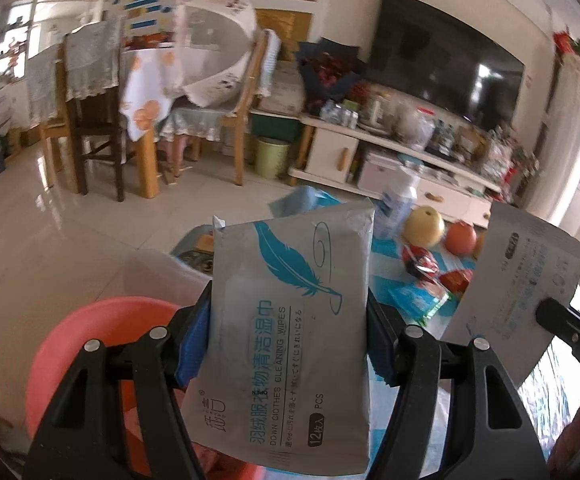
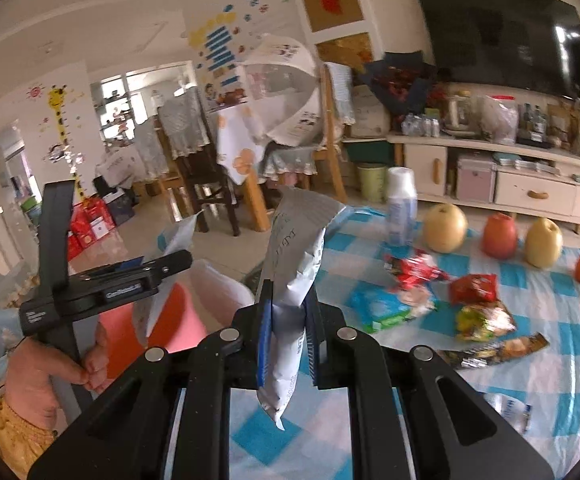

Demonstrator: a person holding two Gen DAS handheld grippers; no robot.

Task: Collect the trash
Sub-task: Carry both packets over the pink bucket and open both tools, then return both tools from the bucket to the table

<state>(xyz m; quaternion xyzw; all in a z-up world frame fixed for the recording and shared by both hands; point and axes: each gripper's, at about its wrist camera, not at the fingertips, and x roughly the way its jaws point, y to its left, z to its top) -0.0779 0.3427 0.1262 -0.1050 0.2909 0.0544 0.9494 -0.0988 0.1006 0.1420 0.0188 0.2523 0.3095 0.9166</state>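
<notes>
My left gripper [image 1: 288, 332] is shut on a grey wet-wipes pack with a blue feather print [image 1: 290, 312], held upright above a pink basin [image 1: 90, 344]. My right gripper [image 2: 288, 336] is shut on a second grey wipes pack [image 2: 294, 280], seen edge-on; it also shows in the left wrist view [image 1: 518, 280] at the right. The left gripper appears in the right wrist view [image 2: 162, 268], over the pink basin [image 2: 174, 316]. Red snack wrappers [image 2: 414, 270], a green-blue pack [image 2: 386, 306] and other wrappers [image 2: 486, 320] lie on the blue checked tablecloth [image 2: 550, 380].
Yellow pears [image 2: 446, 228], a red fruit [image 2: 500, 236] and a white bottle [image 2: 402, 208] stand at the table's far side. Beyond are a TV cabinet [image 2: 530, 188], a dining table with chairs [image 2: 218, 184] and a green bin [image 2: 372, 182].
</notes>
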